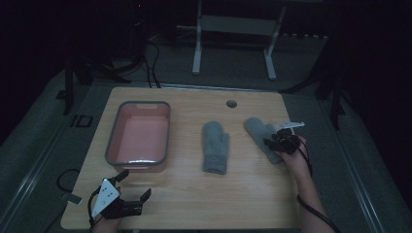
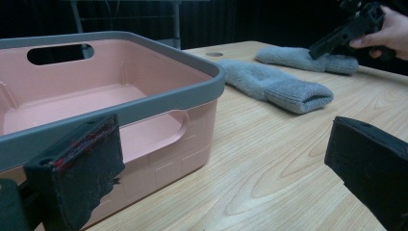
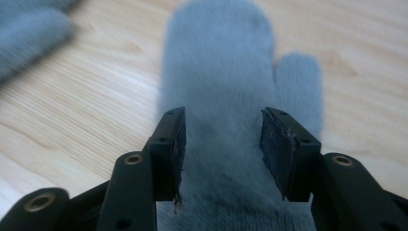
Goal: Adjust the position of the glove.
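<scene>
The right mitten is lying near the tabletop's right edge, bare wood lying open toward the front edge. The left mitten and pink bin are sitting leftward. Fingertip end is pointing toward the far-left. The right gripper is hovering over its cuff, jaws apart astride it; the left gripper, jaws wide apart, is resting at the front-left corner.

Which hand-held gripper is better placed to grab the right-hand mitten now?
The right hand-held gripper: its open jaws already straddle that grey mitten near the cuff. The left hand-held gripper sits at the table's near-left corner, beside the pink bin, far from it.
</scene>
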`<control>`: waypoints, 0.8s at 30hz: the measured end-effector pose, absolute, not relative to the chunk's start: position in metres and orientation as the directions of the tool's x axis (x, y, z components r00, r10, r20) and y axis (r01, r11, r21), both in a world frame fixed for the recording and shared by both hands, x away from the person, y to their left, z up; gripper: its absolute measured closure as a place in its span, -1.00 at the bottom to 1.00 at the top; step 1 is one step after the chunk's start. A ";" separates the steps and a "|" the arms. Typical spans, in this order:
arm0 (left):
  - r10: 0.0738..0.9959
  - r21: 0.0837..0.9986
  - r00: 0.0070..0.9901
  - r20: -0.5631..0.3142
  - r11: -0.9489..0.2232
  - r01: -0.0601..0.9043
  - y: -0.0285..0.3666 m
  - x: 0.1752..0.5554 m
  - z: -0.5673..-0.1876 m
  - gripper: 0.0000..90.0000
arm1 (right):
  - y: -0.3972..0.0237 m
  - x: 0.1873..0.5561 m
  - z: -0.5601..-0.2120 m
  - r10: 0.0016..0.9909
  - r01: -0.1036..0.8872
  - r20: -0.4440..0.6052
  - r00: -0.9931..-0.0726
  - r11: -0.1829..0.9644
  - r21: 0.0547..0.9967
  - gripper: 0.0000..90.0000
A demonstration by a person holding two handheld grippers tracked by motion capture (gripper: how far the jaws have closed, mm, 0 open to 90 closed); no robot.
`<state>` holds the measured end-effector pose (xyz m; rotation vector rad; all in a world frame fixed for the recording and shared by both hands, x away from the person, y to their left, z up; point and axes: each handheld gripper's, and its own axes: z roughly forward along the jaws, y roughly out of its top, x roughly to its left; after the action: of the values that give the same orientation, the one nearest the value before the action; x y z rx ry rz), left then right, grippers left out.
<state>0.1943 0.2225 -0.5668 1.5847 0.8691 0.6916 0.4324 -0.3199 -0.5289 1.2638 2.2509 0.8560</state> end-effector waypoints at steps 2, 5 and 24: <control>0.831 0.983 0.555 -0.024 -0.082 0.166 0.223 0.195 -0.567 -0.99 | -0.321 0.433 -0.537 0.861 0.615 -0.071 -0.503 0.414 0.671 0.15; 0.831 0.982 0.556 -0.025 -0.082 0.168 0.222 0.195 -0.567 -0.99 | -0.322 0.433 -0.545 0.856 0.604 -0.070 -0.511 0.416 0.680 0.26; 0.826 0.985 0.563 -0.023 -0.078 0.155 0.220 0.193 -0.565 -0.99 | -0.306 0.387 -0.512 0.984 0.623 0.023 -0.179 0.095 0.776 0.88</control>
<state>0.1934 0.2201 -0.5650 1.5783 0.8535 0.6866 0.3873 -0.3059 -0.5123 1.5710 1.8612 0.9086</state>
